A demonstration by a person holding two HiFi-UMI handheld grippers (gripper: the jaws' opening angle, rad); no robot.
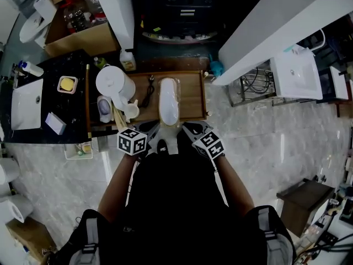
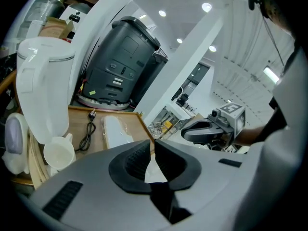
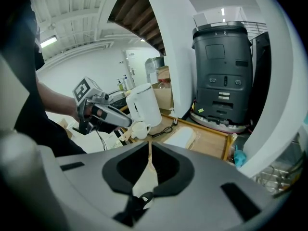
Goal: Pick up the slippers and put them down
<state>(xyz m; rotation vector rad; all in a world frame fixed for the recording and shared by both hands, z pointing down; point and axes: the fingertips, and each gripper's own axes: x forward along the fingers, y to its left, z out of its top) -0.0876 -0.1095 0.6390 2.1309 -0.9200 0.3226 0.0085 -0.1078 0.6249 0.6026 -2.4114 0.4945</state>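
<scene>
Pinching one thin cream slipper [image 3: 147, 179], the left gripper [image 2: 150, 146] and right gripper [image 3: 148, 148] jaws are clamped shut; a white plastic-wrapped slipper [image 1: 169, 101] lies on the wooden counter [image 1: 193, 98].

Grey marble floor [image 1: 265, 148]; white beam [image 1: 276, 26]; black counter [image 1: 69, 109]; ceiling spotlights [image 2: 207, 7].

The slippers [image 1: 169, 101] are white and packed together as one flat, elongated bundle in glossy clear wrap. The bundle lies flat on the wooden tabletop [image 1: 193, 95], its long axis pointing away from the person, just right of a black cord [image 1: 149, 93].
</scene>
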